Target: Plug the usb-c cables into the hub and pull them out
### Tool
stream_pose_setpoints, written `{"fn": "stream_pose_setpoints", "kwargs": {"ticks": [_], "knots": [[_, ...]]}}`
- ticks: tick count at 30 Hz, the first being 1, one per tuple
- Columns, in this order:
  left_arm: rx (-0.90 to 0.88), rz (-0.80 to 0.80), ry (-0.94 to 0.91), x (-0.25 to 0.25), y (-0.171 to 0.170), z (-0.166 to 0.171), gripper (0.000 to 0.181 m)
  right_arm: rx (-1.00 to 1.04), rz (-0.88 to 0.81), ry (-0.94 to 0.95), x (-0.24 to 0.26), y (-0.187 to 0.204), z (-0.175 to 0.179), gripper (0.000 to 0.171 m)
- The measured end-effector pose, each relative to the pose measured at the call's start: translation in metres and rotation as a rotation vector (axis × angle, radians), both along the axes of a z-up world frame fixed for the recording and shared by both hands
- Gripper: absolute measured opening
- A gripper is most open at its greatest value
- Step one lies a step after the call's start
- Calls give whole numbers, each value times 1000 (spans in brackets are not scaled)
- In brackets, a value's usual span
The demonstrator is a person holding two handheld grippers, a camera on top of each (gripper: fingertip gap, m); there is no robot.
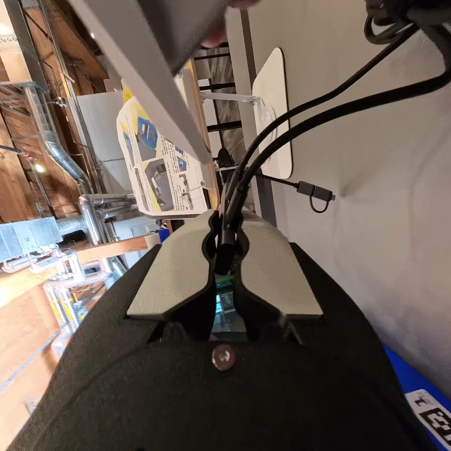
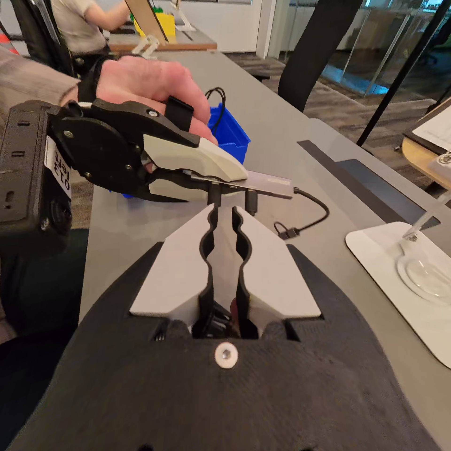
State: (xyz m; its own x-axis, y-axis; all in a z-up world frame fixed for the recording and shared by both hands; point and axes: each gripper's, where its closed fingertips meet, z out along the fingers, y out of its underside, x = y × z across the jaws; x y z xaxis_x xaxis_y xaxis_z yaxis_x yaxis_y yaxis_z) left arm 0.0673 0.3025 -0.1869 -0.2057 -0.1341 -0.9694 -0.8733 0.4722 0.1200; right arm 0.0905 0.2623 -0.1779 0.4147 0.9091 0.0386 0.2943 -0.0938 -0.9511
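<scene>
Your left claw (image 2: 234, 180) clenches the flat hub (image 2: 268, 185) level above the bench (image 2: 280, 127); its two plugs (image 2: 214, 195) hang toward your released right claw (image 2: 224, 210), directly below.

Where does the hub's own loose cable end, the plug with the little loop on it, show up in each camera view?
Left wrist view: the loose plug lies right of centre on the grey table.
Right wrist view: it lies right of centre, just beyond the right hand-held gripper.
Shared landmark: the white mat nearby.
</scene>
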Motion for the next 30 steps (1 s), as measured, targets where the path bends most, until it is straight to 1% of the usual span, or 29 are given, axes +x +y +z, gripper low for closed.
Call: {"fn": "stream_pose_setpoints", "kwargs": {"ticks": [3,6,10,14,15,18,20,26,30], "knots": [[-29,0,-54,4,-4,5,10,4,5,47,-11,-4,-6,14],[-50,15,-85,3,-5,8,10,16,-19,131,-13,-4,-3,15],[-50,10,-111,7,-9,13,10,-18,30,207,-22,-12,0,21],[-49,10,-131,12,-11,17,9,20,-15,256,-21,-8,7,15],[-64,9,-151,12,-11,18,10,27,-32,277,-20,-7,9,10],[-65,14,-175,13,-12,22,10,33,-47,329,-19,-8,12,10],[-78,14,-186,13,-13,22,11,56,-53,323,-18,-9,12,10],[-69,3,-148,16,-12,20,12,26,-70,256,-16,-8,8,10],[-36,-12,-92,16,-12,20,20,-13,-48,208,-14,-11,3,9]]}}
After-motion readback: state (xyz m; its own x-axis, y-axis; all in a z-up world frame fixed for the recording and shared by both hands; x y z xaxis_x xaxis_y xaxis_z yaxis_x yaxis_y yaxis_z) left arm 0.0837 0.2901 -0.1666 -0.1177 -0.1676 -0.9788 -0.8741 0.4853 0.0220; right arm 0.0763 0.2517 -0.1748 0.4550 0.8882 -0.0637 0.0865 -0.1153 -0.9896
